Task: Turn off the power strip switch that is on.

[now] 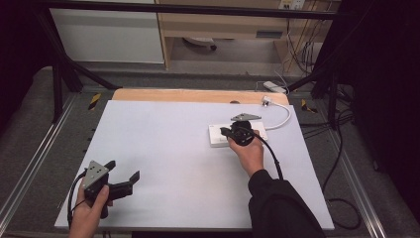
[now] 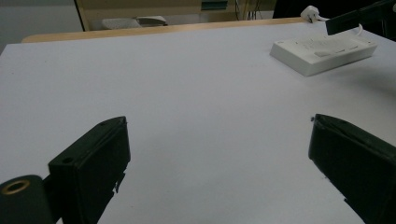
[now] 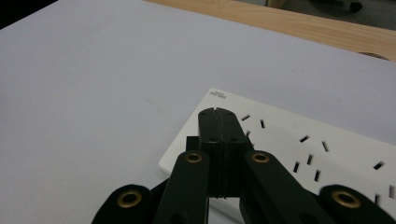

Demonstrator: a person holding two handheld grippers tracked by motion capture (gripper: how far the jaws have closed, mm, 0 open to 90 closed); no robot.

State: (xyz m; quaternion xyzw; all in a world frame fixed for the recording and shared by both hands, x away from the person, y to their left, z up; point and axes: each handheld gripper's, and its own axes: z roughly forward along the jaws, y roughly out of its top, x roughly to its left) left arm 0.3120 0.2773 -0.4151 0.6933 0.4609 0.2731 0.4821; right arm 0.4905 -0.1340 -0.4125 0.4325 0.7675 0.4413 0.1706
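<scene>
Right gripper (image 3: 218, 114) pressed shut with nothing between the jaws, tips over the near-left end of the power strip (image 3: 299, 140), touching or just above, hard to tell. Strip's long axis running away rightward from those tips. Left gripper (image 1: 121, 178) wide open, empty, well apart from the strip. White slab, rows of dark slots, white cable (image 1: 282, 116) off its far end.

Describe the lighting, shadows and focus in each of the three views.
High view: the white table sheet is evenly lit while the room's sides fall to near black. Left gripper view: the power strip looks soft and casts a faint shadow, and the near jaws are dark and blurred. Right gripper view: the shut right gripper is sharp, the strip's slots are clear, no glare.
</scene>
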